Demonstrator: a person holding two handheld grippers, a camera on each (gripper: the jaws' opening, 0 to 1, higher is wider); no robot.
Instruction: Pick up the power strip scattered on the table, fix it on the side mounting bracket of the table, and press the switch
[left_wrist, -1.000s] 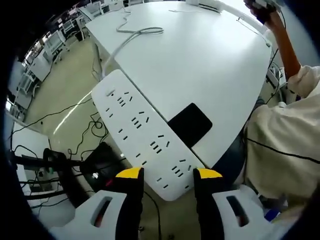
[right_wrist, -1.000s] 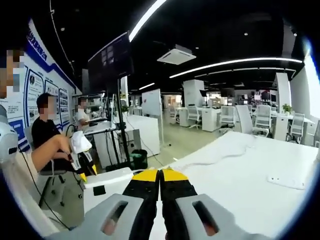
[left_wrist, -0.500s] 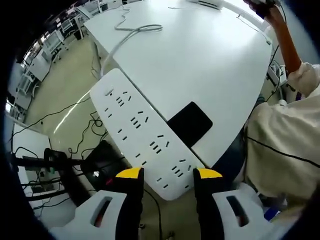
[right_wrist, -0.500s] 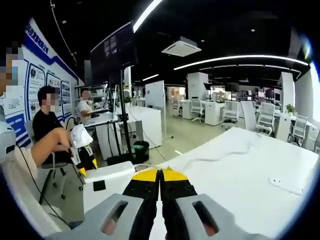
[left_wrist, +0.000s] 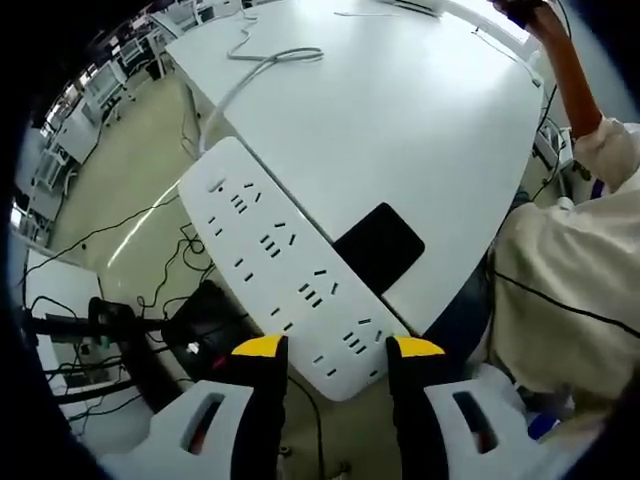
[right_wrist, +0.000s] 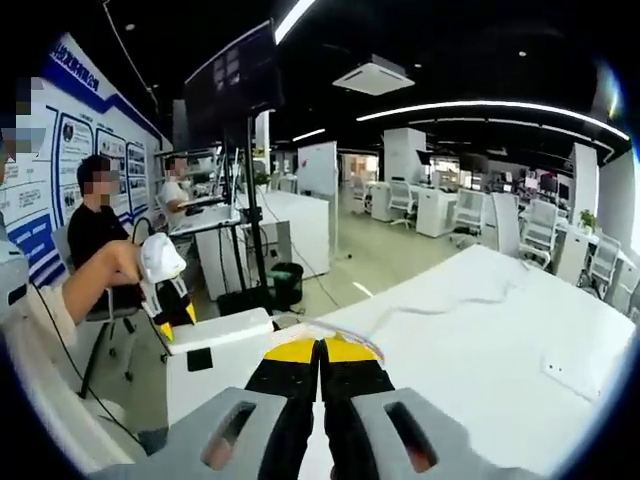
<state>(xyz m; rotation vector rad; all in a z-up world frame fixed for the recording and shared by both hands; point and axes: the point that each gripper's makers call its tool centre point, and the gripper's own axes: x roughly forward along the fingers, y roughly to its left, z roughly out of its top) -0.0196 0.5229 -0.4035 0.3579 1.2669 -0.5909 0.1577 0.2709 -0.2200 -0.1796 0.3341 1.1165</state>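
The white table (left_wrist: 420, 110) spreads ahead of the left tongs (left_wrist: 338, 346), its near edge running diagonally just beyond the jaw tips. The white power strip (left_wrist: 285, 265) is clamped by its near end between the left jaws, which stand apart only by the strip's width. It juts forward and left from the tips, lying along and past the table edge, with the floor below it. Its grey cable (left_wrist: 262, 62) loops across the tabletop far ahead. Just right of the strip, beyond the right jaw, a black rectangular patch (left_wrist: 379, 247) lies flat on the table.

The right tongs (right_wrist: 320, 349) are held aloft with jaws pressed together on nothing, and the table stretches ahead and right of them. To their left, the left tongs (right_wrist: 172, 308) can be seen at the table's end, holding the strip.

The step in hand looks like carrying the strip to the table's side for mounting. The next move probably calls for lining the strip up with the side bracket, which I cannot make out here, and seating it before the switch is pressed.
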